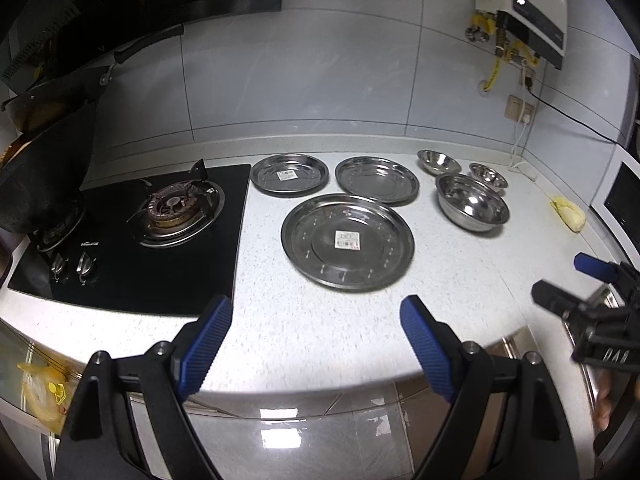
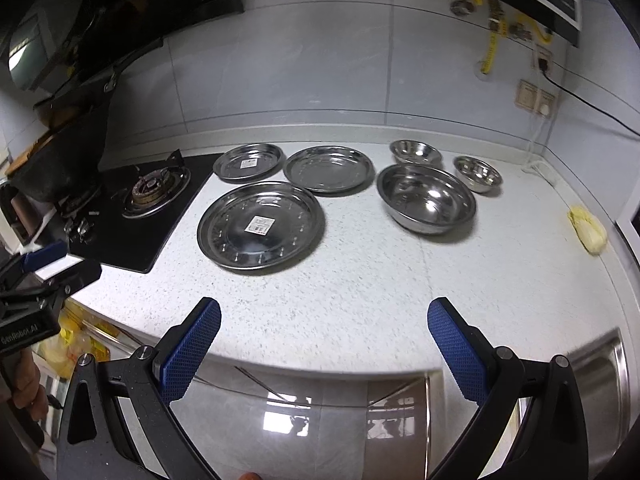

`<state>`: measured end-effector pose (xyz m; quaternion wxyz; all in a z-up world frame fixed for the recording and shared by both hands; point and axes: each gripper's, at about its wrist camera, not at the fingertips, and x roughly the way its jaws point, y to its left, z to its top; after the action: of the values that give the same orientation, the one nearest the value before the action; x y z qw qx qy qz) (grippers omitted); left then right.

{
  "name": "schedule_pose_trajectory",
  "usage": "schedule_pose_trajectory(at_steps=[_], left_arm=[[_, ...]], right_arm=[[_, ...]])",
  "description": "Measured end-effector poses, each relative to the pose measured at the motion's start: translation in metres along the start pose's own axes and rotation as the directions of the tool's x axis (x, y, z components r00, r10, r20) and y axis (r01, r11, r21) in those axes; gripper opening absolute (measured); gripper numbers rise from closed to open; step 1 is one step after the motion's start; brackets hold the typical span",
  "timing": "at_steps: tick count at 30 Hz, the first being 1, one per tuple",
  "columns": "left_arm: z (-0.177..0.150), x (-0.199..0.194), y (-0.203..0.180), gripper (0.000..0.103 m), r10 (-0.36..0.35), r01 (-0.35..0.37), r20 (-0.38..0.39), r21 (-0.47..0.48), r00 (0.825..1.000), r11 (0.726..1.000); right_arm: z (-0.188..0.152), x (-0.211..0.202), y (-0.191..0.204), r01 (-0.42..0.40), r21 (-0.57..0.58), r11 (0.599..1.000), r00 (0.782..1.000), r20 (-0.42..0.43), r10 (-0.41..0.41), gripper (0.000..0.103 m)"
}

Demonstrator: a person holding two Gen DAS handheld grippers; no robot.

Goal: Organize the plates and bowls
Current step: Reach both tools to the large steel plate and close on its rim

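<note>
plates: three steel plates lie flat on the tabletop (image 1: 320, 344), right of the stove. Large plate (image 1: 347, 242) sits nearest the front edge, sticker in its centre. Back-left plate (image 1: 289, 174) also carries a sticker and lies just beside the stove's edge. Back-right plate (image 1: 377, 179) shows no sticker. The three lie close together; cannot tell whether rims touch.
bowls: three steel bowls, upright, right of the plates. Large bowl (image 1: 472, 203) is at the front, two small ones behind it: rear-left small bowl (image 1: 438, 161) and rear-right small bowl (image 1: 488, 175). None stacked.
left tool (image 1: 316, 316): fingers spread wide, nothing between them, held over the tabletop's front edge, well apart from the large plate.
right tool (image 2: 324, 316): fingers spread wide, holding nothing, over the front edge, roughly facing the gap between plates and bowls.
stove (image 1: 132, 236): black glass hob, one burner in clear view, a dark pot on its left side.
yellow cloth (image 1: 568, 214): lies on the tabletop's right end, well apart from the bowls.
wall: grey tiles, water heater (image 1: 532, 12) mounted top right with yellow hoses.
</note>
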<state>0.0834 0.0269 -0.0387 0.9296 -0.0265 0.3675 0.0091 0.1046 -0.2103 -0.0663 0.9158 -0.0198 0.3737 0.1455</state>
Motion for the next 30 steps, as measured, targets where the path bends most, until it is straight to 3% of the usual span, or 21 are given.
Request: schedule_pose_trajectory(at_steps=[8,15,26,27,29,30], left_arm=[[0.040,0.106,0.013,0.086,-0.014,0.003,-0.103,-0.104,0.995,0.995],[0.048,0.196,0.023,0.086,0.071,-0.092,-0.166,-0.122,0.984,0.988],[0.045,0.261,0.037,0.085,0.075,-0.117,-0.247,-0.162,0.966,0.980],[0.045,0.263,0.037,0.085,0.070,-0.113,-0.251,-0.163,0.966,0.980],[0.044,0.268,0.038,0.085,0.053,-0.100,-0.261,-0.170,0.964,0.980],[0.044,0.271,0.039,0.085,0.042,-0.091,-0.268,-0.175,0.963,0.980]], right_arm=[[0.032,0.098,0.020,-0.056,-0.022,0.998,0.996,-0.077,0.054,0.102],[0.046,0.186,0.029,-0.020,-0.020,1.000,0.990,-0.141,0.017,0.102],[0.050,0.251,0.016,-0.063,0.051,0.997,0.972,-0.225,0.073,0.100],[0.051,0.255,0.017,-0.068,0.055,0.996,0.971,-0.227,0.079,0.098],[0.050,0.260,0.017,-0.084,0.059,0.995,0.967,-0.235,0.096,0.084],[0.050,0.263,0.018,-0.091,0.064,0.994,0.965,-0.240,0.104,0.083]])
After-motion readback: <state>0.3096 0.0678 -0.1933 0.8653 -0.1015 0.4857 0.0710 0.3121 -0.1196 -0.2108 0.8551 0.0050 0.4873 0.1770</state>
